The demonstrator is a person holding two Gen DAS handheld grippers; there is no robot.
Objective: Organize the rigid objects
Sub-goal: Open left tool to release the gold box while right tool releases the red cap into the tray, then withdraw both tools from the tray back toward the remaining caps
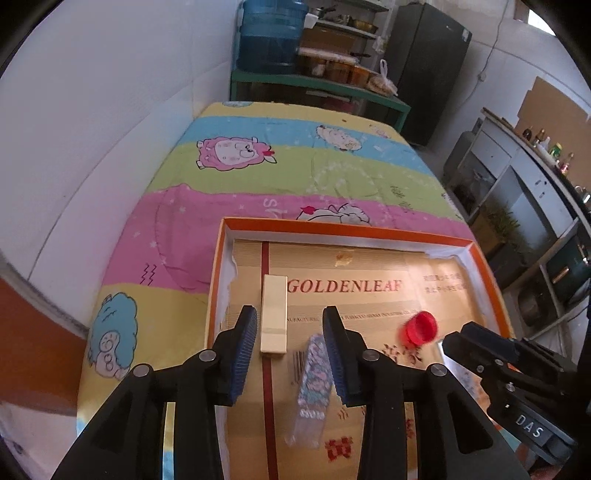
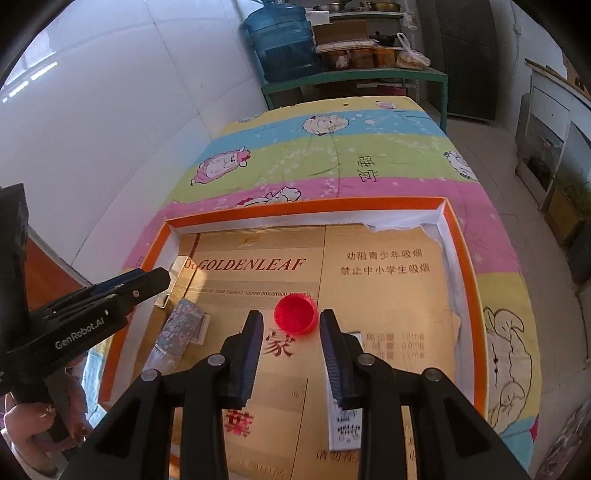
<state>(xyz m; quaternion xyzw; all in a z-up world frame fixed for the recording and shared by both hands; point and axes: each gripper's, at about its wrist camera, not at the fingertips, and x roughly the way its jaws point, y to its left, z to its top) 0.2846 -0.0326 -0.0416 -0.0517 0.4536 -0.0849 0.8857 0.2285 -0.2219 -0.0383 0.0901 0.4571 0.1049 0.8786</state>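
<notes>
An orange-rimmed box lid point(image 1: 369, 228) point(image 2: 306, 206) lined with gold "GOLDENLEAF" card lies on the bed. In it are a gold rectangular block point(image 1: 274, 317), a patterned clear-ended tube point(image 1: 312, 384) point(image 2: 181, 325) and a red bottle cap point(image 1: 421, 328) point(image 2: 295, 314). My left gripper point(image 1: 290, 321) is open above the block and the tube, holding nothing. My right gripper point(image 2: 291, 325) is open just behind the red cap, empty. It shows at the right of the left wrist view point(image 1: 480, 350). The left gripper point(image 2: 140, 284) hides most of the block in the right wrist view.
The box lies on a cartoon-sheep quilt point(image 1: 295, 170) point(image 2: 332, 155) beside a white wall. A blue water jug point(image 1: 269, 33) point(image 2: 284, 40) and shelves with containers stand beyond the bed. Cabinets point(image 1: 517, 192) line the right side. A white slip point(image 2: 345, 417) lies in the box.
</notes>
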